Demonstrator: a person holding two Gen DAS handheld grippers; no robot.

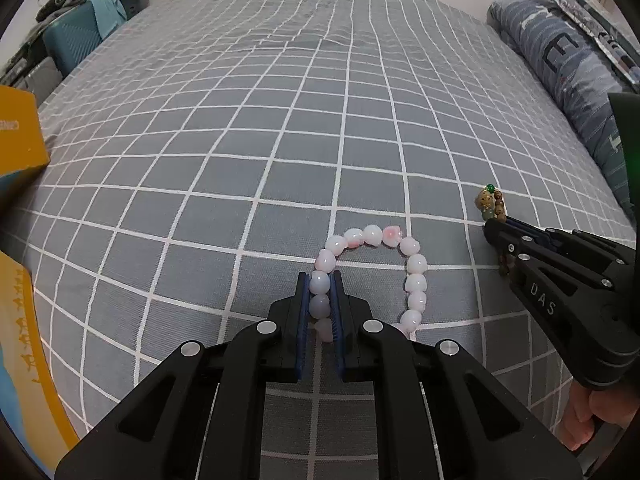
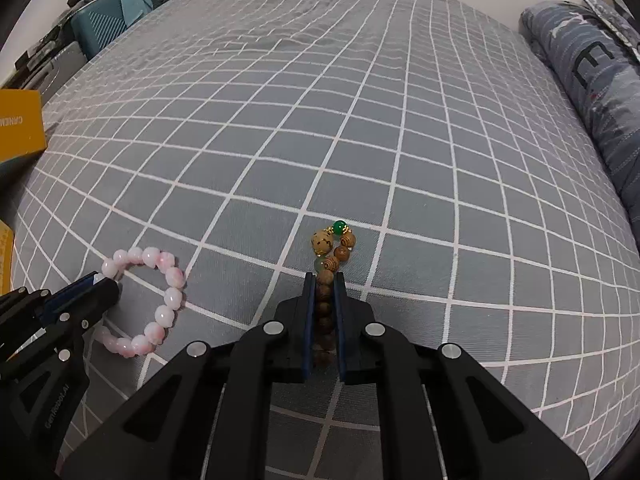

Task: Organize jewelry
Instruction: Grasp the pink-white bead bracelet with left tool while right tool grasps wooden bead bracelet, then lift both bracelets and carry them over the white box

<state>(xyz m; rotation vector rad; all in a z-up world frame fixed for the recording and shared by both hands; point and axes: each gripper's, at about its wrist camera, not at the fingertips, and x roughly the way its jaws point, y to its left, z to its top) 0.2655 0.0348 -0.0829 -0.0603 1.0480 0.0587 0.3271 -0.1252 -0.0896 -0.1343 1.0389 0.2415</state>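
left gripper: jaws narrow, clamped on the near-left side of the pink bead bracelet; two beads sit between the blue pads, a third just behind them.
pink bead bracelet: open loop lying on the grid bedsheet, rest of the ring curves out to the right of the fingers; from the right wrist view it sits left of center, left gripper touching its left side.
right gripper: jaws narrow, pinching the wooden bead bracelet so the loop is squashed flat between the pads; also seen in the left view.
wooden bead bracelet: brown grained beads, with a green bead and a pale speckled bead at the far end sticking out past the fingertips; far end looks down on the sheet, cannot tell if the rest is lifted.
spacing: the two bracelets are apart, pink to the left, wooden to the right.
surroundings: yellow box at the left edge, rolled blue quilt along the right, teal suitcase beyond the far-left bed corner.
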